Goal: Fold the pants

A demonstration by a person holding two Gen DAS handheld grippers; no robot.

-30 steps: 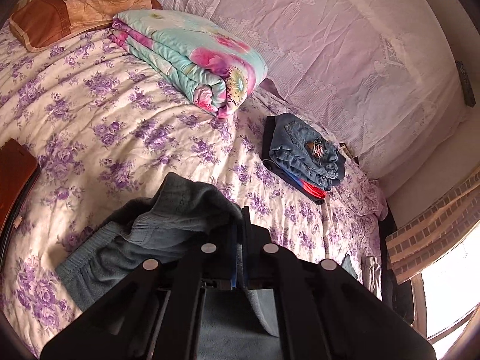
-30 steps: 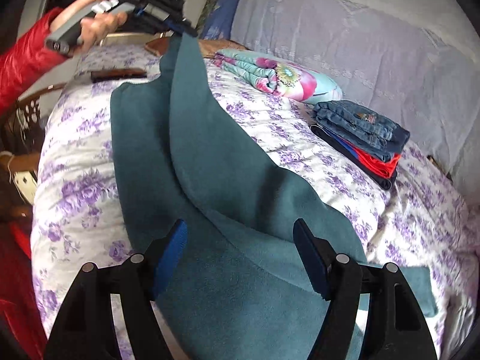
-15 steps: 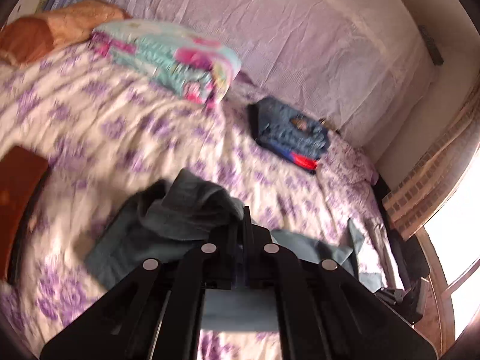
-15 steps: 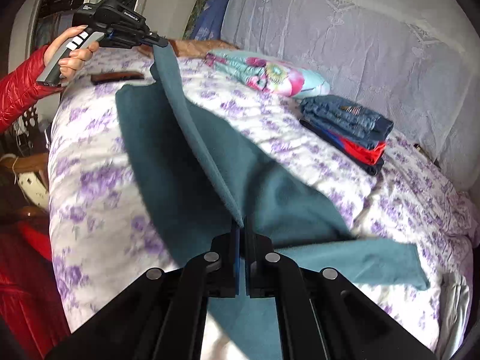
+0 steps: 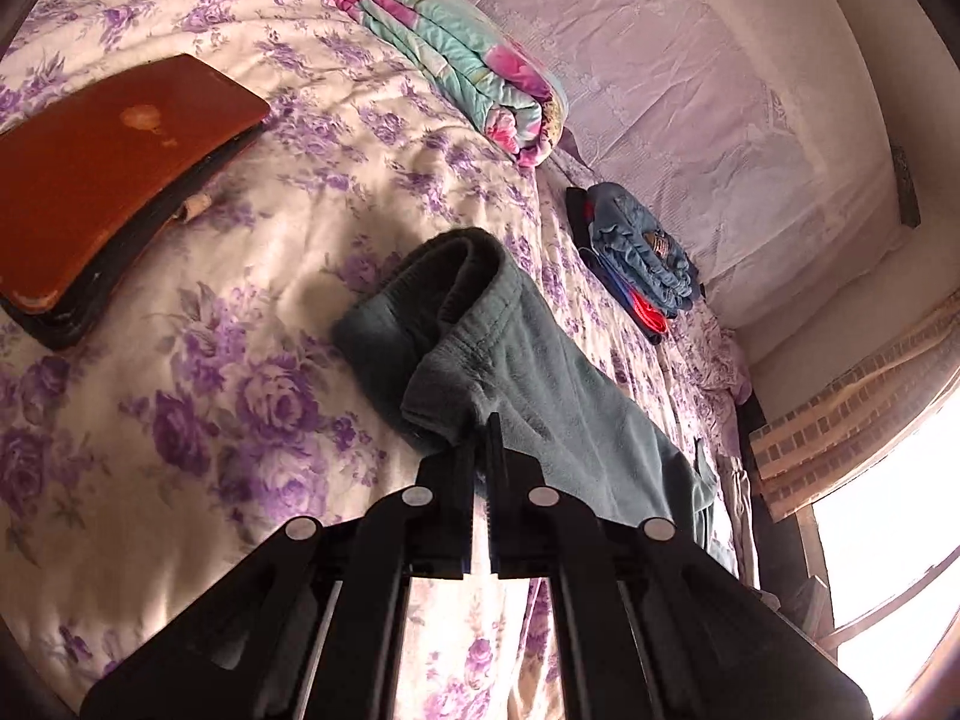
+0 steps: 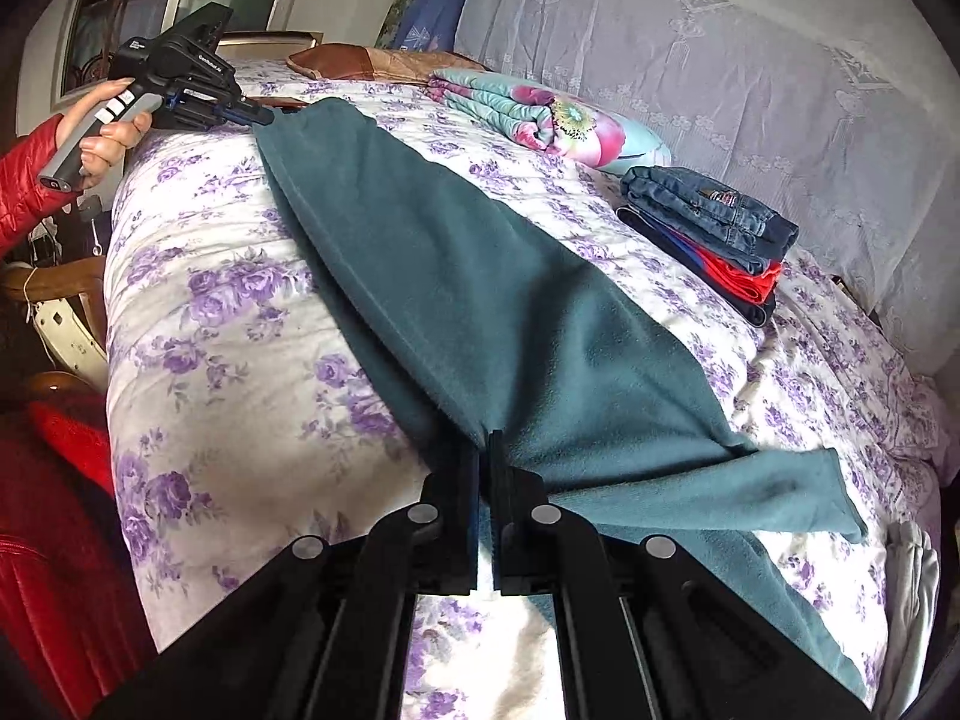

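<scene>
pinching the teal pants (image 6: 480,300), both the left gripper (image 5: 479,450) at the waistband and the right gripper (image 6: 485,456) at a leg are clenched; folded jeans (image 6: 714,216) lie toward 2 o'clock.

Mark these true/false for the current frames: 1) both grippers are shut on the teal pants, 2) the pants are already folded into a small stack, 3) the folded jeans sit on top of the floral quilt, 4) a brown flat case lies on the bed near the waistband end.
1) True. The left gripper pinches the waistband end of the teal pants and the right gripper pinches the leg end.
2) False. The pants are stretched long across the bed between the two grippers.
3) False. The folded jeans top their own small pile of clothes, beside the rolled floral quilt, apart from it.
4) True. The brown case lies on the bedspread near the waistband.
</scene>
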